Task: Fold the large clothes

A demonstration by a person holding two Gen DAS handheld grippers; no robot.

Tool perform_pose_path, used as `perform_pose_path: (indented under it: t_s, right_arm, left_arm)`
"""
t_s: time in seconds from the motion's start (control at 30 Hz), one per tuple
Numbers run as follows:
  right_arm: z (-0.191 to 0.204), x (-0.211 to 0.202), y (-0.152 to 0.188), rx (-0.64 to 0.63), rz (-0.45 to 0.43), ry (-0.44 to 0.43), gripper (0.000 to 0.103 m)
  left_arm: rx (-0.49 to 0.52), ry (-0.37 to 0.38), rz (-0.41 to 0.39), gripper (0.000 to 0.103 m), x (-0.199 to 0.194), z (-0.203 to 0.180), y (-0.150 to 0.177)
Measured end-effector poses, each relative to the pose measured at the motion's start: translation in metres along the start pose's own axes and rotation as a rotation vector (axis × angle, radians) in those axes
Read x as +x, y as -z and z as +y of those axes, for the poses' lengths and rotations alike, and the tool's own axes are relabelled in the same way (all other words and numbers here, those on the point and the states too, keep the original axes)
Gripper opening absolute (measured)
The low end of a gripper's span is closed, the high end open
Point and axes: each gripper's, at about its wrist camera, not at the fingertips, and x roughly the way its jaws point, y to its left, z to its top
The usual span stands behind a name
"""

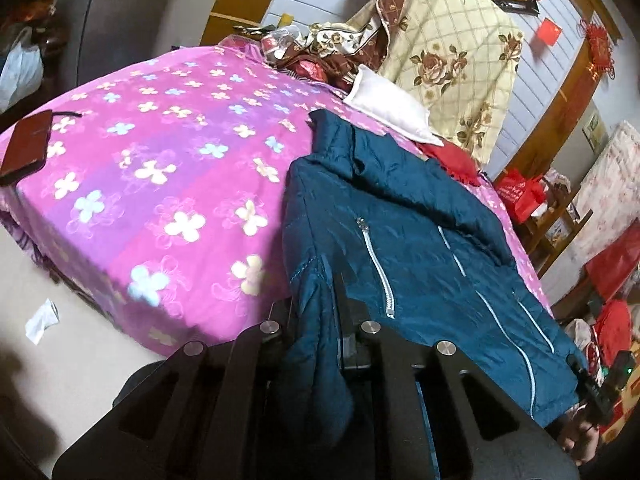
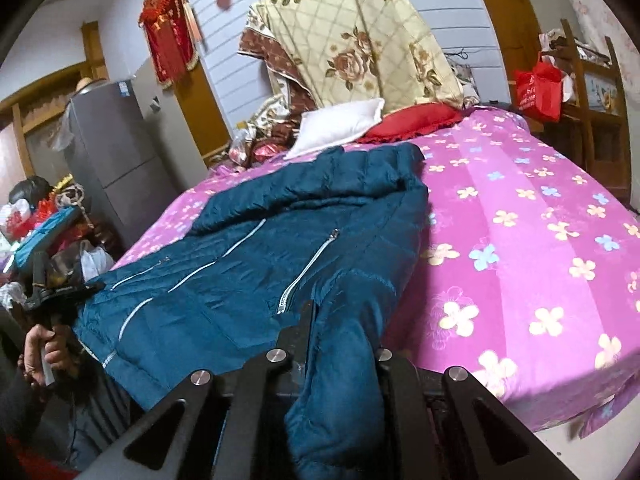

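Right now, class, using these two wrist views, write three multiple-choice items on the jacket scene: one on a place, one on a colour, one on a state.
1. Where does the white pillow lie?
A. on the floor
B. at the head of the bed, beyond the jacket's collar
C. on top of the fridge

2. What colour is the jacket?
A. dark teal blue
B. red
C. cream

3. What state is the left gripper in?
A. open, clear of the cloth
B. out of view
C. fingers closed on a fold of the jacket

Answers:
1 B: the pillow rests on the pink flowered bedspread just past the collar.
2 A: the quilted cloth is teal with pale zips.
3 C: jacket cloth bunches between its fingers; the right gripper pinches the jacket likewise.
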Motion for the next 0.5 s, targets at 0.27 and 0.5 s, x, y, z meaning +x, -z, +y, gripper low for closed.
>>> perform_pose_path:
  t_s: [0.27,0.5]
  right_arm:
    - [-0.008,0.012,0.014,0.018,0.036,0.013,0.010]
    - [-0.012,0.017,0.015,0.038,0.050,0.049,0.010]
  left_arm:
    - [0.115,-0.284,0.076,0.009,0.025,-0.032,0.018]
    - [0.212,-0.426,0.066,0.009,0.034,-0.052,0.024]
